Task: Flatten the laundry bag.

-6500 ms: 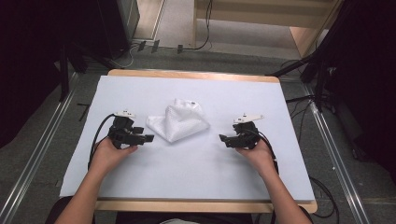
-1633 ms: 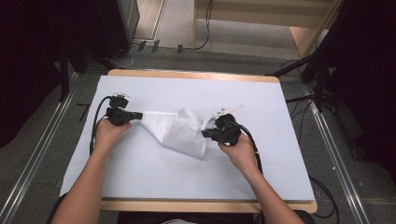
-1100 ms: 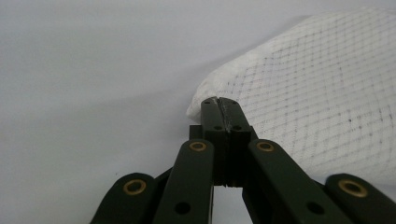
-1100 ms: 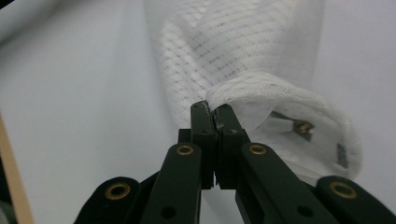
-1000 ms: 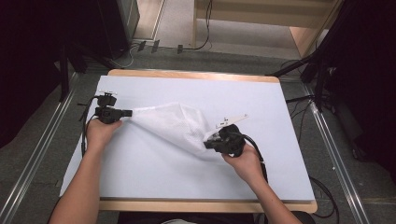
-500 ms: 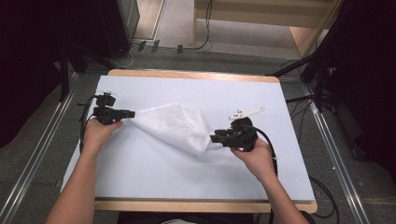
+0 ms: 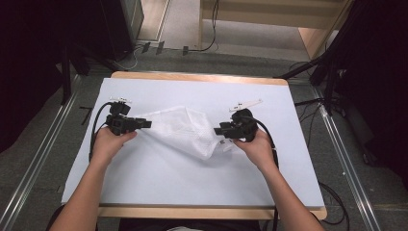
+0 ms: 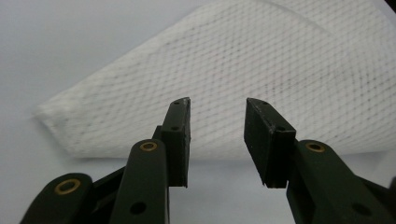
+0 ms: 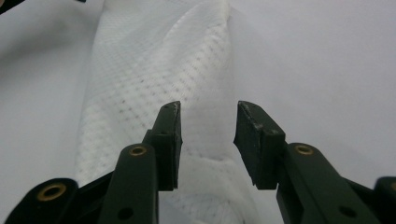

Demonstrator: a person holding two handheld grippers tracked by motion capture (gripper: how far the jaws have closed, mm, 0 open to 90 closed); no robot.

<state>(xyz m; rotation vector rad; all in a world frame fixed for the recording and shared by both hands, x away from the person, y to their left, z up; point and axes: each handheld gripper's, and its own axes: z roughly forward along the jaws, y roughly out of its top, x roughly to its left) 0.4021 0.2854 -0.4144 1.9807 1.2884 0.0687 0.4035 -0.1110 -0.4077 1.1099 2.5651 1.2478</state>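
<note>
A white mesh cloth [image 8: 243, 79] is seen lying on the pale counter [image 8: 60, 42]. The left tool [image 8: 217, 135] is held just above its near edge, jaws having just been opened, nothing gripped between them.

A white cloth [image 7: 185, 131] with a fine dotted mesh weave lies on the pale grey-white table [image 7: 192, 187] edged in light wood, while both the left hand-held gripper [image 7: 146, 123] and the right hand-held gripper [image 7: 217, 130] are black with small brass rivets
</note>
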